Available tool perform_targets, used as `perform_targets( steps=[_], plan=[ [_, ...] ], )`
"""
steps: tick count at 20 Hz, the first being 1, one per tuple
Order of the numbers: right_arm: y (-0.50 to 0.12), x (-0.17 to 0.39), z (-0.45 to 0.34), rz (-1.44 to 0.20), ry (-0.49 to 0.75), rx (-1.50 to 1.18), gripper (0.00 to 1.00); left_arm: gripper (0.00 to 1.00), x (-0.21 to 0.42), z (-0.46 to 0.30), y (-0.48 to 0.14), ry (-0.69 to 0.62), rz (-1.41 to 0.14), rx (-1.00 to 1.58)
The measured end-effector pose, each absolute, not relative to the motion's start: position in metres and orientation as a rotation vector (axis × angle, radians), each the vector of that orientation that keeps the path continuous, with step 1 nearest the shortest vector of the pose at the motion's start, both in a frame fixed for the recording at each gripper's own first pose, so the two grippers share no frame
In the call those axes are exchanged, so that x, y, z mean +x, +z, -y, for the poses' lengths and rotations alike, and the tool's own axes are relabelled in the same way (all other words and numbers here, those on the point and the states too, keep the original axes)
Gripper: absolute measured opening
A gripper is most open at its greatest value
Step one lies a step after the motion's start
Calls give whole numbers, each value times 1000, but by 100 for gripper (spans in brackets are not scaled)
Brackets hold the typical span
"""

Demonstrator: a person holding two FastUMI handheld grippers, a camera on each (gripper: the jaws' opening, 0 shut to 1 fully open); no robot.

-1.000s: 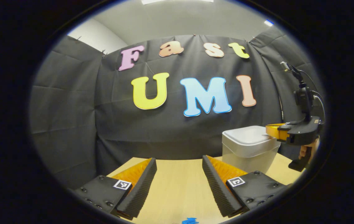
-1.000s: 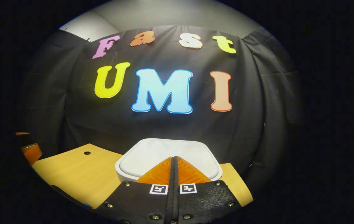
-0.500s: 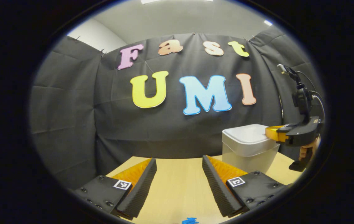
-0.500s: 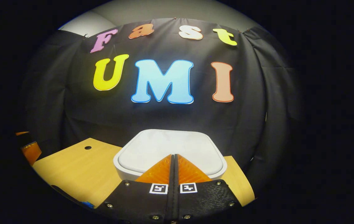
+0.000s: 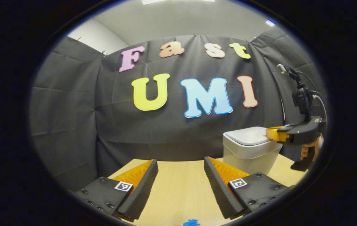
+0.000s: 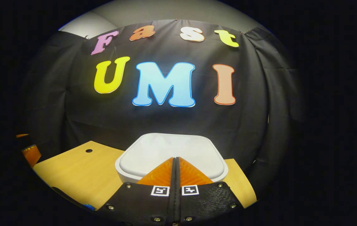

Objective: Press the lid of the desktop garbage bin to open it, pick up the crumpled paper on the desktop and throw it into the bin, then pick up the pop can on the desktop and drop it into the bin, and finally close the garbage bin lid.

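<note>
A white desktop bin stands at the right of the wooden desk, its flat lid lying down. My right gripper is shut, fingers together, with their tips over the near part of the lid. In the left gripper view the right gripper reaches onto the lid from the right, held by a hand. My left gripper hovers low over the desk, open, with nothing between its fingers.
The wooden desk runs back to the black cloth wall. A small round hole sits in the desk left of the bin. A bit of blue lies at the desk's near edge.
The right gripper has lowered onto the bin lid and edged slightly left. The lid stays down. The left gripper has held still.
</note>
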State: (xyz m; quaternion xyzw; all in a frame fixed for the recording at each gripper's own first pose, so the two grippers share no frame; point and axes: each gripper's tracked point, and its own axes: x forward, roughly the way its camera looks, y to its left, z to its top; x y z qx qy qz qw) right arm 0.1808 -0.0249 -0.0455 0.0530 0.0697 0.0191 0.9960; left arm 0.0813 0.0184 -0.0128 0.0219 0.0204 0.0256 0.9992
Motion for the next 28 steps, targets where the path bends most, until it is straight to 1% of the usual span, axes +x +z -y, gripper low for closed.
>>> perform_targets(
  steps=[2,3,4,5,6,7,8,9,10,11,12,15,16,20,21,22,23,24,27,28],
  plan=[
    [-44,183,27,-163,45,132,0,100,77,-21,-11,59,-34,35],
    [-38,183,29,-151,47,153,0,96,74,-22,-10,64,-32,33],
    [-27,183,32,-122,42,169,0,100,72,-25,-9,73,-30,35],
    [-13,183,35,-89,32,178,0,96,69,-27,-8,81,-27,35],
    [-4,179,39,-55,20,179,0,100,67,-29,-7,87,-24,31],
    [6,177,42,-35,12,171,0,96,64,-30,-6,93,-22,26],
    [12,179,42,-19,7,159,0,100,63,-31,-7,98,-24,22],
    [17,179,43,-4,3,144,0,100,62,-33,-8,103,-24,20],
    [24,178,44,9,-1,130,0,90,62,-34,-8,108,-25,18],
    [29,177,45,22,-3,122,0,90,60,-35,-9,110,-26,16],
    [35,174,46,36,-4,118,0,100,59,-35,-9,111,-25,14],
    [41,166,46,54,-6,112,0,100,57,-35,-9,115,-23,12],
    [41,164,46,53,-5,106,0,91,56,-35,-9,115,-24,12],
    [41,150,46,57,-6,83,0,90,54,-32,-14,110,-34,12],
    [41,145,44,60,-4,82,0,96,54,-32,-16,108,-37,13],
    [41,140,43,65,-4,77,0,90,53,-32,-17,108,-39,14],
    [42,137,42,73,-7,68,0,90,53,-32,-17,106,-40,14],
    [42,131,42,80,-12,59,0,100,53,-33,-19,105,-43,15],
    [45,120,41,120,-34,45,0,100,51,-37,-32,100,-86,13],
    [47,116,38,130,-33,43,3,100,51,-37,-38,95,-104,3]
  ],
)
